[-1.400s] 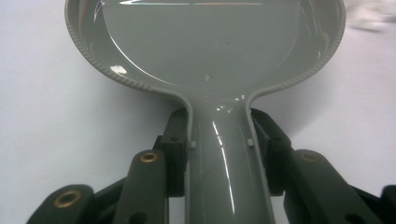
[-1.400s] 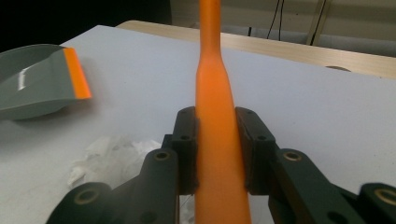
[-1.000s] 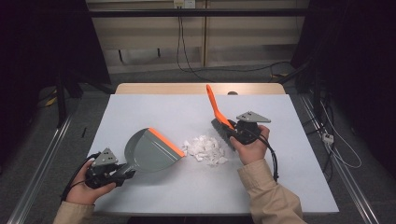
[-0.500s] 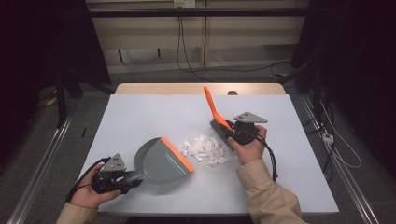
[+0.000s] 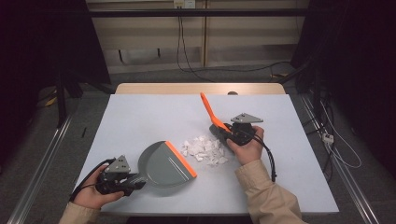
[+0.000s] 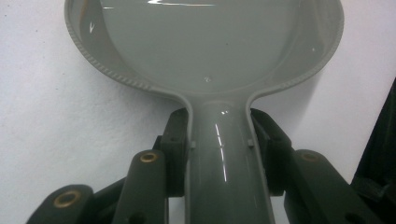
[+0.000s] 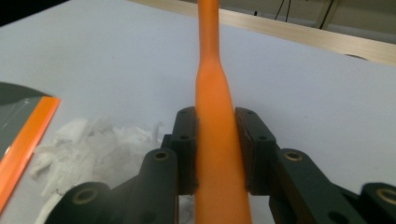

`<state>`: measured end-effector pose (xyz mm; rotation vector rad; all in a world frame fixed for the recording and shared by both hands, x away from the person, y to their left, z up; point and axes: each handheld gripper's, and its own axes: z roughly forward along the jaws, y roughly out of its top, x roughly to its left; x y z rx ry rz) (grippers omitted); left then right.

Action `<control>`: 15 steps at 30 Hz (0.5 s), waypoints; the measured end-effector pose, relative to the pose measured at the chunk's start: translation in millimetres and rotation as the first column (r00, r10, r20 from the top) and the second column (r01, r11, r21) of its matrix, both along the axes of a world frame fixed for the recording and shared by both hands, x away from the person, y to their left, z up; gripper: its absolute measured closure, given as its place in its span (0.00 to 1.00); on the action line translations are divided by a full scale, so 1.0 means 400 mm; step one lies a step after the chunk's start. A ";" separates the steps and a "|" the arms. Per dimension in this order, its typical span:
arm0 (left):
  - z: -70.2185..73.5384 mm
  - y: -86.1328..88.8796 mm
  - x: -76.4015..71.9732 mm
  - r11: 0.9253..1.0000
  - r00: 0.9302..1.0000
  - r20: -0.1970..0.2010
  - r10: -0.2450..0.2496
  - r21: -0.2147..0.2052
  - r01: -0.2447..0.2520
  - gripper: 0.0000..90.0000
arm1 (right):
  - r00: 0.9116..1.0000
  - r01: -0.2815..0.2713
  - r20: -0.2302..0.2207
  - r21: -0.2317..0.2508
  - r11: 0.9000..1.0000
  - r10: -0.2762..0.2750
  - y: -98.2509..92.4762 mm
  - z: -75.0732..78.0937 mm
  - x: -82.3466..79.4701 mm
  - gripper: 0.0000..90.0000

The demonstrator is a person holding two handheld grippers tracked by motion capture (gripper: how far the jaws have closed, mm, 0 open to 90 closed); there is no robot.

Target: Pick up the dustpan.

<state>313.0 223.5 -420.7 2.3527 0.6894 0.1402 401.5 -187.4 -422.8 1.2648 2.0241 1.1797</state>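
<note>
A grey dustpan (image 5: 161,163) with an orange lip (image 5: 182,161) lies flat at the table's front left, its lip facing a pile of white paper scraps (image 5: 204,149). My left gripper (image 5: 122,179) is shut on the dustpan's handle (image 6: 224,158), and the pan (image 6: 205,42) stretches away ahead of the jaws. To the right of the scraps, my right gripper (image 5: 232,134) is shut on an orange brush handle (image 5: 208,109) that slants up and away. The handle (image 7: 212,121) sits between the jaws, with the scraps (image 7: 88,140) and the orange lip (image 7: 25,135) to its left.
The light grey tabletop (image 5: 149,116) has a wooden strip (image 5: 196,87) along its far edge. Cables trail from both grippers, and more cables lie on the floor (image 5: 327,140) to the right. Metal rails run along both sides of the table.
My left gripper has drawn the dustpan nearer to the front edge and slightly right, its lip now angled at the scraps. The brush handle has tipped a little to the left.
</note>
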 end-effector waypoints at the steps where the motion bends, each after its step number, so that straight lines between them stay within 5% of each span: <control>1: -0.001 0.001 0.003 1.000 1.000 0.001 -0.005 0.008 0.005 0.70 | 1.000 -0.006 -0.026 0.012 1.000 0.007 -0.002 0.002 0.002 0.76; 15: 0.002 -0.038 0.020 0.999 0.999 -0.032 -0.043 -0.007 0.043 0.69 | 0.994 -0.064 -0.093 -0.085 0.994 0.056 0.027 0.010 -0.018 0.80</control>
